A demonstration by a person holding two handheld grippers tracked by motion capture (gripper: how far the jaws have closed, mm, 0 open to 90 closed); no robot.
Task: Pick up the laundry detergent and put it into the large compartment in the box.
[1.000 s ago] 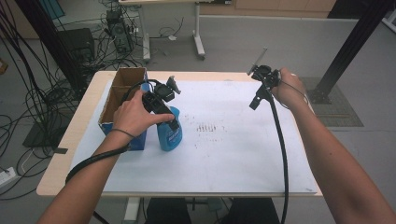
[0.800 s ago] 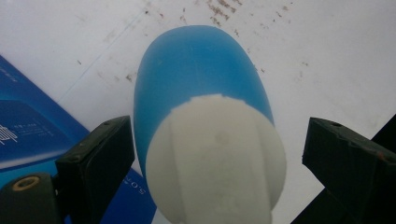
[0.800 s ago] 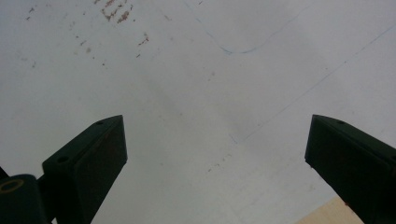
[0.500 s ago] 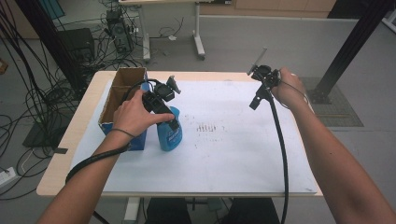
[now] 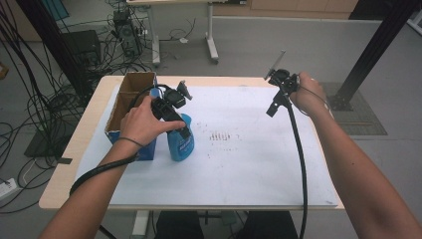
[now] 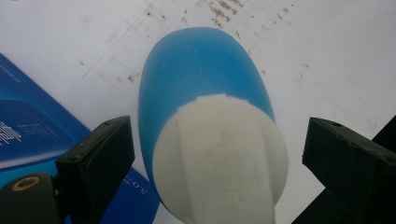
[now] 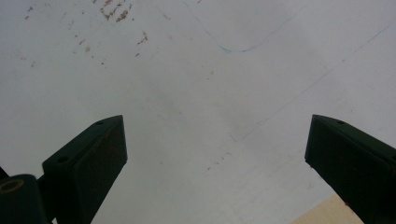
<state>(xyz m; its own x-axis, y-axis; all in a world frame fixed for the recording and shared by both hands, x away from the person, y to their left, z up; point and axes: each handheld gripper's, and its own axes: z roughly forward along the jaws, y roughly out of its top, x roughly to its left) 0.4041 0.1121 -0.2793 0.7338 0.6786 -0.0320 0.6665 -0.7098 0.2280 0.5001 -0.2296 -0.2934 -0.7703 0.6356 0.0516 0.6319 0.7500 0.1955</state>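
Blue bottle [image 6: 201, 88] stands between the open left tongs [image 6: 217, 154]

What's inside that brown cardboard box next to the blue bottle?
The cardboard box stands open; only its brown inner walls show from above. Its bottom is hidden, partly behind the left hand beside the blue bottle.

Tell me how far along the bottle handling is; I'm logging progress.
Done: the blue bottle stands upright on the white table beside the cardboard box. In hand: the left gripper sits over its white cap, jaws spread either side, not touching. Left: closing and moving it. The right gripper is open over bare table.
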